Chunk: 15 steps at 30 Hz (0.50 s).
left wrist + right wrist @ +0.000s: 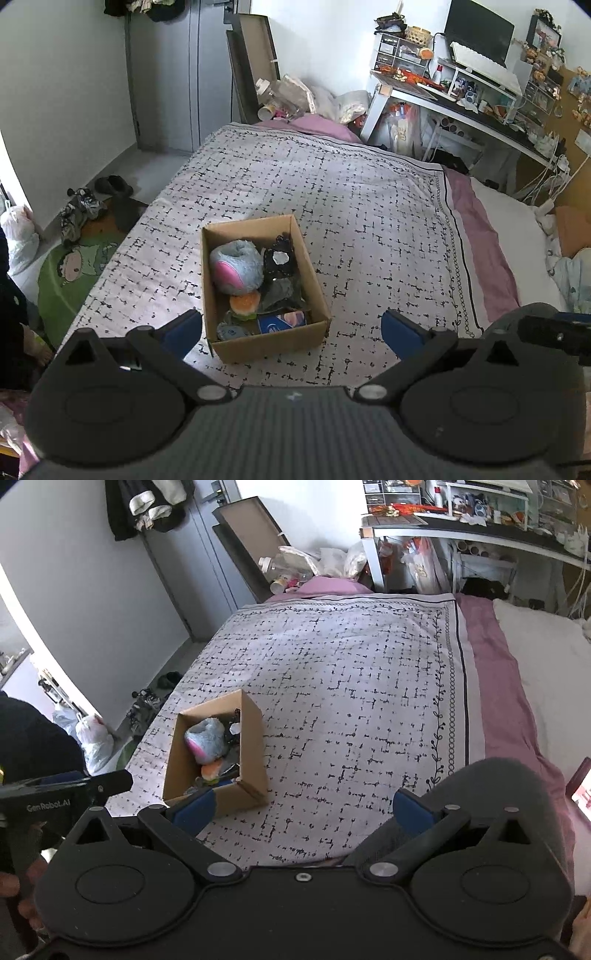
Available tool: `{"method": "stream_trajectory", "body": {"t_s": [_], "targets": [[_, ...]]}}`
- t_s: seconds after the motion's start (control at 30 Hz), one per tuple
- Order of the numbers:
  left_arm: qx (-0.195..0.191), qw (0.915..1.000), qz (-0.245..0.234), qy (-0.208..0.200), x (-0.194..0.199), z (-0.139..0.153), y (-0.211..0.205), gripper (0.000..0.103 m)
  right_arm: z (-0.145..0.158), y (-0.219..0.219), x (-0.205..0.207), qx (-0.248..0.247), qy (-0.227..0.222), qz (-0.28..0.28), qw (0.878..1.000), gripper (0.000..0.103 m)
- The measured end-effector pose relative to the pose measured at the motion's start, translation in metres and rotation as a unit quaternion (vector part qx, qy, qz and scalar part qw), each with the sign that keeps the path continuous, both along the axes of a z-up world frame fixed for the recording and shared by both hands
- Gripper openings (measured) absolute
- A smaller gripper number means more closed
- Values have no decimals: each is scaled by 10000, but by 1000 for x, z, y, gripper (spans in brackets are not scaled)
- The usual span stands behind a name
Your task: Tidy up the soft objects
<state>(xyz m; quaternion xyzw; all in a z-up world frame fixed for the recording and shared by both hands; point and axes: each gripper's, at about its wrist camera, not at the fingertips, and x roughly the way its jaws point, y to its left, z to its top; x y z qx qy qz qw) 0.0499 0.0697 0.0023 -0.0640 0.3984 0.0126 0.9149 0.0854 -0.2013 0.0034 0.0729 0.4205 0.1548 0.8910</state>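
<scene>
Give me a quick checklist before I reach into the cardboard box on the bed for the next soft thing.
1. Left gripper open and holding nothing: ok.
2. Right gripper open and holding nothing: ok.
3. Cardboard box upright on the bedspread, top open: ok.
4. Blue and pink plush lies on top, uncovered: ok.
5. Orange toy free of the dark items beside it: cannot tell.

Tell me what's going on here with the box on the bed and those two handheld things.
A person holds a tool in each hand above a bed. The left tool and right tool are both open and empty. A cardboard box sits on the patterned cover, already holding a blue and pink plush, an orange soft toy and some dark items. Nothing soft lies loose on the cover, so the sorting looks mostly done.
</scene>
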Motion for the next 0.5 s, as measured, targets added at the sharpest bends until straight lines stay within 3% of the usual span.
{"method": "stream_trajectory", "body": {"t_s": [0.5], "targets": [[168, 9999, -20, 21, -10, 7, -18, 102, 2, -17, -12, 53, -111, 73, 9999, 103]]}}
